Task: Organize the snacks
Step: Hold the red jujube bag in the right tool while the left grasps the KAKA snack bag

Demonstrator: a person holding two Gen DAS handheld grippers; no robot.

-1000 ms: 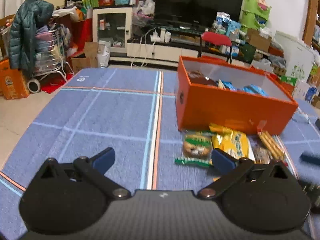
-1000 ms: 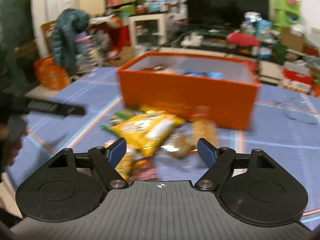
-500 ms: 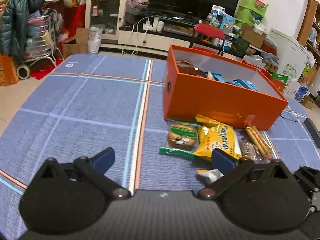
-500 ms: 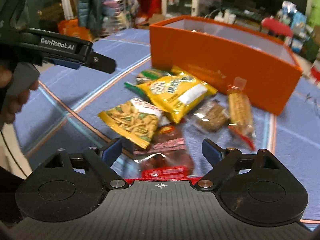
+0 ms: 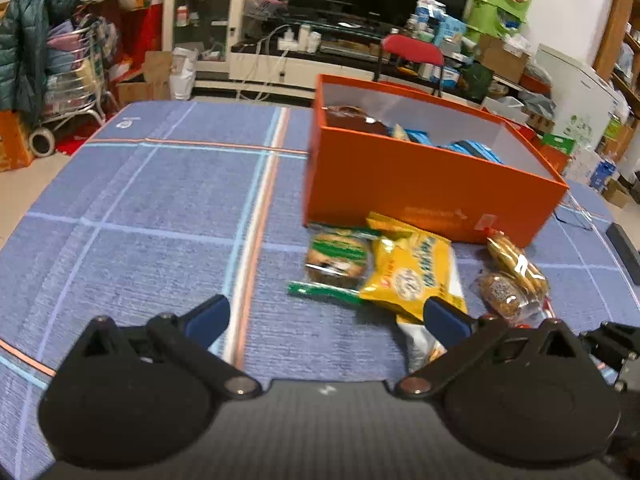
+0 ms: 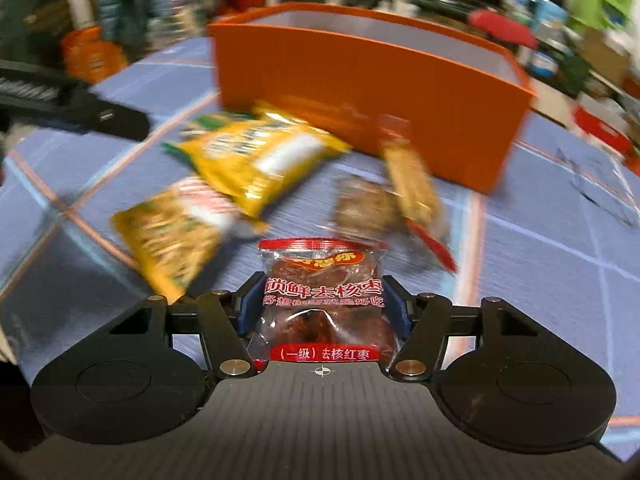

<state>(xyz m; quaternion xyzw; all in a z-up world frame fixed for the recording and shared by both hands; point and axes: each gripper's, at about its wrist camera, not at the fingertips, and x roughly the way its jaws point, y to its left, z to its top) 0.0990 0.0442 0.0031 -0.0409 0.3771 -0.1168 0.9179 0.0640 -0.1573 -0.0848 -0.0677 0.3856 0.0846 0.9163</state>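
While the right wrist view is filled by the right gripper point(image 6: 322, 300), whose jaws have just been closing and now pinch a clear red-trimmed packet of dried red dates point(image 6: 322, 292) between their blue pads, the left wrist view shows none of that packet, only a dark corner of the other tool at its right edge. That left view does give a sharper look at the left gripper point(image 5: 326, 316), its fingers spread wide with nothing between them, poised over the blue striped cloth point(image 5: 140, 208). From there the orange box point(image 5: 420, 184) reveals its inside: a dark wrapped item at the far left end and blue packets along the near wall, contents that the right view cannot show because it sees only the outer wall and rim. Just in front of the box lie the loose snacks: a green-banded round biscuit pack point(image 5: 336, 256), partly overlapped by a yellow bag point(image 5: 412, 276), and to the right a long pack of golden biscuits point(image 5: 516, 260) resting across a brown cake in clear wrap point(image 5: 498, 294). Only the right view displays fully a yellow-green bag of beans point(image 6: 176, 232), lying beside the held date packet; much of that view is smeared with blur.
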